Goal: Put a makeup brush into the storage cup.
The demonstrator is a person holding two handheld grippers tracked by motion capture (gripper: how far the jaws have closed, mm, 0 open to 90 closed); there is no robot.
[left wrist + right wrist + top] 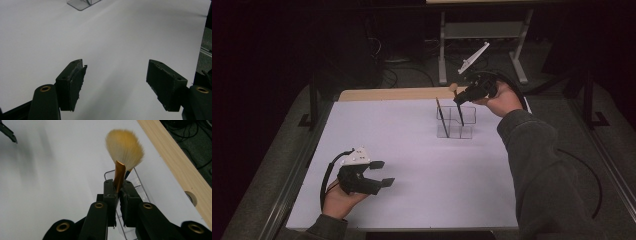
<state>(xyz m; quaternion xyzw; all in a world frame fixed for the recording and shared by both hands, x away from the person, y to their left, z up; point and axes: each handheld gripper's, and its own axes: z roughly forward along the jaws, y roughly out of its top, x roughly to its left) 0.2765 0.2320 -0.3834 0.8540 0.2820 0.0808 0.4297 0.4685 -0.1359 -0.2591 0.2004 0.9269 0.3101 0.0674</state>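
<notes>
While the makeup brush (pixel 124 148) is clamped by its golden ferrule between the closed jaws of the right gripper (pixel 119 192), it is held bristles-up over the clear acrylic organizer (pixel 456 122), with its dark handle slanting down into one of the compartments. For the step to be done well, the handle should be steadied inside that compartment and lowered until it is borne by the bottom before the jaws are parted, and the light organizer should not be nudged across the white table (pixel 412 170). A second thin brush (pixel 442 117) is seen standing tilted in a neighbouring compartment, so the descent is best kept clear of it. Well apart, near the front of the table, the left gripper (pixel 379 173) is held empty with its jaws wide open. The pale fan of bristles and the grip on the ferrule are made plain by the right gripper view, whereas the handle's place in the organizer is given by the high view. A corner of the organizer (pixel 82 3) is caught in the left gripper view.
</notes>
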